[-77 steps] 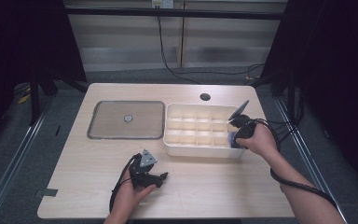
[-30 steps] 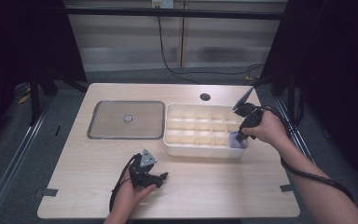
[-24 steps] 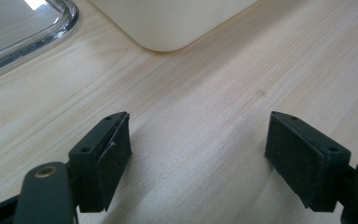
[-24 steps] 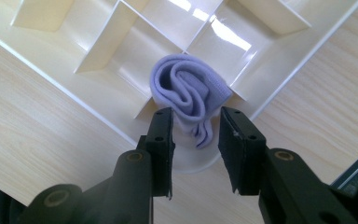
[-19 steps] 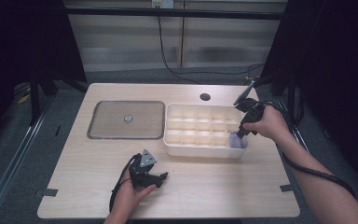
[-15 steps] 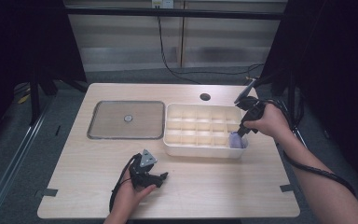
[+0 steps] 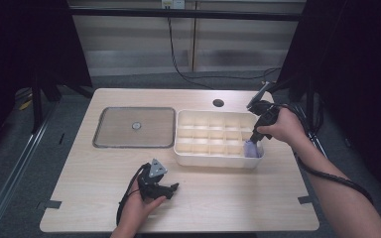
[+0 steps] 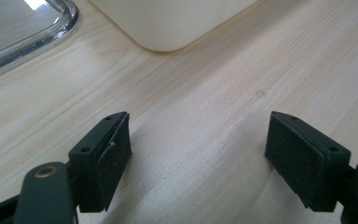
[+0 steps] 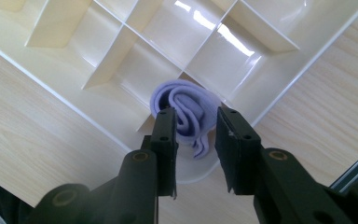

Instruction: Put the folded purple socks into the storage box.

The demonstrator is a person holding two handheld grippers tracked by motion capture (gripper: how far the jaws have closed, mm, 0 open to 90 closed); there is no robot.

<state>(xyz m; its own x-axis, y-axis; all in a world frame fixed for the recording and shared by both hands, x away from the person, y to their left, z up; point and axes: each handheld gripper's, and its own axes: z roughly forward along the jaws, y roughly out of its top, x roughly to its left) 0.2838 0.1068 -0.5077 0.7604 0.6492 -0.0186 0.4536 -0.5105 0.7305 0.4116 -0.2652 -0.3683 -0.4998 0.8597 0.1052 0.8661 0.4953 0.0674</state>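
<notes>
Purple rolled cloth [image 9: 186, 112] stands upright in tray's [image 9: 98, 107] corner compartment.

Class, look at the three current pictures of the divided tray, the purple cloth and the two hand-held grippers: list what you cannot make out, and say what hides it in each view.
- Purple cloth, right gripper view: its lower part is hidden behind the black jaws of the right hand-held gripper; whether the pads press it is unclear.
- Same cloth, high view: too small to show folds.
- Divided tray, left gripper view: cut off by the top edge.
- Flat clear lid, high view: its centre mark is too small to identify.
</notes>
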